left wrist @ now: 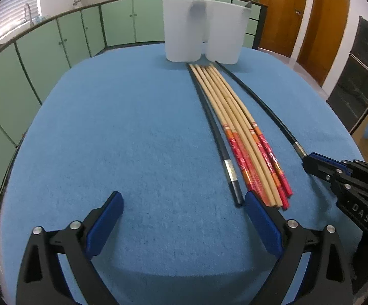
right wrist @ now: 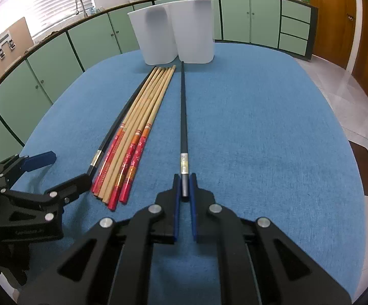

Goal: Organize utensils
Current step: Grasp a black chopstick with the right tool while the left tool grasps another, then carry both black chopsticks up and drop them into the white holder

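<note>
Several wooden chopsticks with red patterned ends (left wrist: 237,124) (right wrist: 143,117) lie in a bundle on the blue table mat (left wrist: 133,127). A black chopstick (left wrist: 215,132) (right wrist: 117,127) lies along their left side. My right gripper (right wrist: 184,180) (left wrist: 308,162) is shut on the thick end of a second black chopstick (right wrist: 183,117) (left wrist: 263,104), which lies on the mat right of the bundle. My left gripper (left wrist: 182,203) (right wrist: 64,167) is open and empty, its right finger by the bundle's near ends. Two white containers (left wrist: 201,30) (right wrist: 173,30) stand behind the chopstick tips.
Green kitchen cabinets (left wrist: 56,43) run behind the table with pots on the counter. Wooden doors (left wrist: 311,20) are at the right. The mat's edges curve away on both sides.
</note>
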Demonstrator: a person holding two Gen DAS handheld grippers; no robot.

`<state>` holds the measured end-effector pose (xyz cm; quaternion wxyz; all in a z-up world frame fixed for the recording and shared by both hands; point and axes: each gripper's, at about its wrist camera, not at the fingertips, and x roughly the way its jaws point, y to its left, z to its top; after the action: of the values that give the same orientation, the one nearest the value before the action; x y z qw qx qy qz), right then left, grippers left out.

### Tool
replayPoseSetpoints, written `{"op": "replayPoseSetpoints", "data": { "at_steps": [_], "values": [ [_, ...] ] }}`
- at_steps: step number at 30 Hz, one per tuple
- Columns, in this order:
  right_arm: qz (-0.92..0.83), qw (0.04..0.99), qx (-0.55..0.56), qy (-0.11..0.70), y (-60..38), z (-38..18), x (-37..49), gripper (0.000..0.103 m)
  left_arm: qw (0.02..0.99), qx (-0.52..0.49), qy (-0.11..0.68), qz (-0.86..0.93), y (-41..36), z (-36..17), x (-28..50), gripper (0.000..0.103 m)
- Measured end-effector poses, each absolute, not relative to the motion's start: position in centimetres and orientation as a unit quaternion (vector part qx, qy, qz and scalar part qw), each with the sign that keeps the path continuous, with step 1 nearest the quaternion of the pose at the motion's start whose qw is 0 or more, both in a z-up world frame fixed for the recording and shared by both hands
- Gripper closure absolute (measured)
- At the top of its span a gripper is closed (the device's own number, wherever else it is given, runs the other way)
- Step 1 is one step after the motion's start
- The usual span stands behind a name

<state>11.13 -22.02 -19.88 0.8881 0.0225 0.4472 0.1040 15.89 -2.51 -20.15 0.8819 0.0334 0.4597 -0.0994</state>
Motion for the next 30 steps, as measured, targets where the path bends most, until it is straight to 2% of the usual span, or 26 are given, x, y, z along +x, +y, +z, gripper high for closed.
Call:
{"op": "replayPoseSetpoints", "data": {
  "at_steps": [3,5,7,8,13,16,22,30],
  "values": [
    [0.104,0.888,0.022,0.447,-22.0,-20.0,11.2,0.096,0.886,0.037,0.452,-0.098,-2.6,-20.2,15.7,0.016],
    [0.105,0.888,0.024,0.448,-22.0,-20.0,11.2,0.096,0.889,0.037,0.446,-0.101,-2.8,-20.0,15.6,0.027],
    [0.105,0.888,0.023,0.447,-22.0,-20.0,11.2,0.096,0.89,0.03,0.442,-0.105,-2.8,-19.8,15.5,0.045],
    [0.104,0.888,0.021,0.447,-21.9,-20.0,11.2,0.096,0.891,0.026,0.44,-0.107,-3.0,-19.8,15.4,0.049],
    [0.1,0.889,0.013,0.446,-21.5,-20.0,11.2,0.097,0.893,0.014,0.435,-0.113,-3.2,-19.6,15.4,0.084],
    [0.095,0.89,0.007,0.446,-21.2,-19.8,11.1,0.097,0.893,0.005,0.436,-0.113,-3.0,-19.5,15.4,0.095],
    [0.084,0.892,0.0,0.445,-21.0,-18.1,11.0,0.097,0.897,-0.005,0.429,-0.109,-2.4,-18.5,15.4,0.096],
    [0.082,0.905,-0.011,0.416,-20.8,-13.8,11.0,0.097,0.923,0.006,0.372,-0.1,-1.7,-13.6,14.7,0.096]
  ]
}}
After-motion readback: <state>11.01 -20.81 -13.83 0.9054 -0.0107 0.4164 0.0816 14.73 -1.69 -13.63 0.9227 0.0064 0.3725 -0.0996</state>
